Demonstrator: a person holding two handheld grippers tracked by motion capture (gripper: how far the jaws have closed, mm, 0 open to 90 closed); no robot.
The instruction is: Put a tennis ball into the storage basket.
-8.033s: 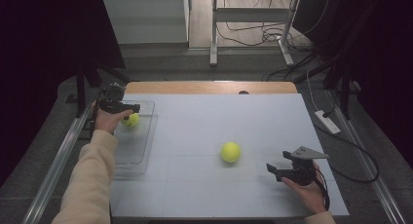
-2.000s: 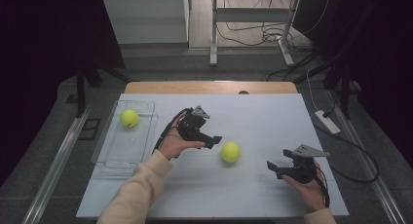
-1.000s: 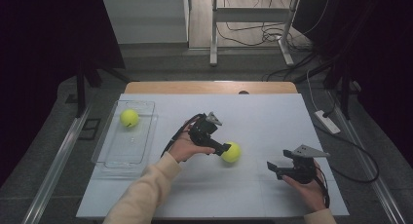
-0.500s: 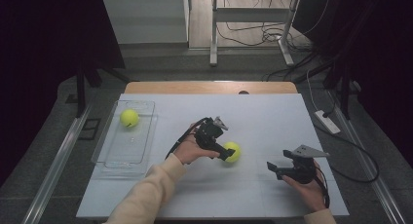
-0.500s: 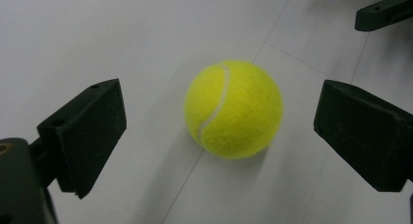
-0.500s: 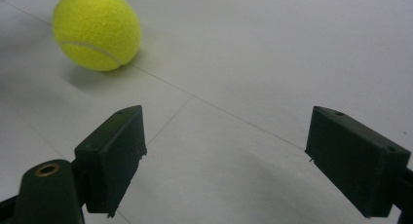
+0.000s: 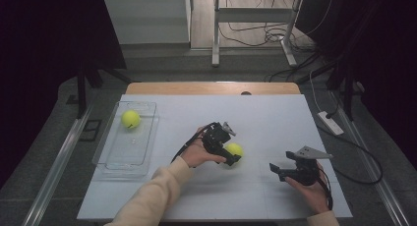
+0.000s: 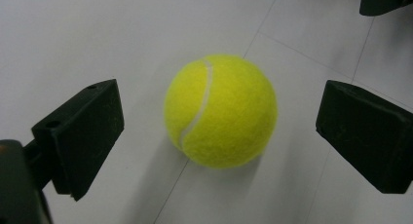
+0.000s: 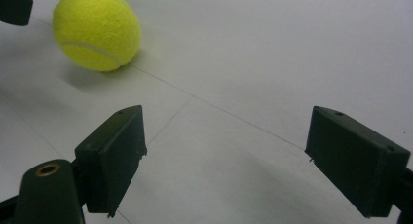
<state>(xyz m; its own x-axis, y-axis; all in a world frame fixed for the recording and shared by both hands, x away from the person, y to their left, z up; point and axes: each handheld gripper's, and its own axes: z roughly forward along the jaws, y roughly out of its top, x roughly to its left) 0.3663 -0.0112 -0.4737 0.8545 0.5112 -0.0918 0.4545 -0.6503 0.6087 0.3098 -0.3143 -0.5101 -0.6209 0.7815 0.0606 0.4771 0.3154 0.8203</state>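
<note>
Clear plastic forms the shallow tray (image 7: 126, 159) at the left of the white desk (image 7: 275, 118), and a yellow tennis ball (image 7: 130, 119) lies inside it near its far end. To the right of the tray, around the middle of the desk, a person's left hand (image 7: 195, 154) in a cream sleeve (image 7: 150, 196) holds the left hand-held gripper (image 7: 231, 158), which is tipped down over a second tennis ball (image 7: 234, 149). In the left gripper view this second ball (image 8: 220, 117) rests on the desk between the two black jaws, which stand wide apart, one on each side, with a clear gap to the ball on both sides; this hand-held gripper is released and grasps nothing. A seam in the desk surface runs under the ball. A black cable (image 7: 189, 140) trails from the gripper back along the hand.

Farther right, near the front of the desk, the right hand (image 7: 311, 192) holds the right hand-held gripper (image 7: 273, 169), a grey three-cornered plate (image 7: 309, 153) on top, pointing left toward the middle ball and well apart from it. In the right gripper view its jaws are spread wide over bare desk, released, with the ball (image 9: 96, 28) off at the upper left. A white power strip (image 7: 330, 122) lies at the desk's right edge.
</note>
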